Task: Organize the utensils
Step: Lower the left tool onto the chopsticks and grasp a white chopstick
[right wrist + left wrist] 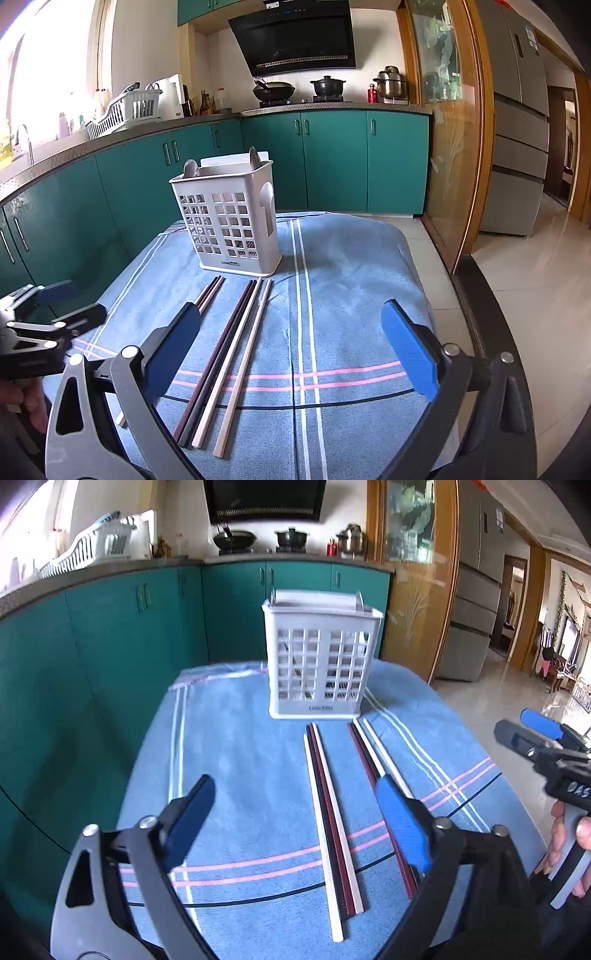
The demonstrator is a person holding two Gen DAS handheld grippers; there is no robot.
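Right now a white basket (320,657) with square holes stands upright on a blue towel (240,746) that covers the counter. Two spoons (192,168) stick up out of the basket, seen from the right wrist camera.

Just in front of the basket lie two bunches of chopsticks on the towel, side by side with a small gap between them. The left bunch (328,805) has white and dark red sticks lying close together. The right bunch (369,753) also has white and dark sticks, and it starts near the basket's right corner. All the sticks point their far ends toward the basket.

The left tongs (295,827) hang above the towel in front of the basket, with the blue pads spread wide. The left bunch sits between the pads, but the pads do not touch it. The right pad covers part of the right bunch. Nothing is held.

The right tongs (291,350) are to the right of the basket and nearer the camera, also spread wide with nothing in them. A hand (569,834) holds their handle.
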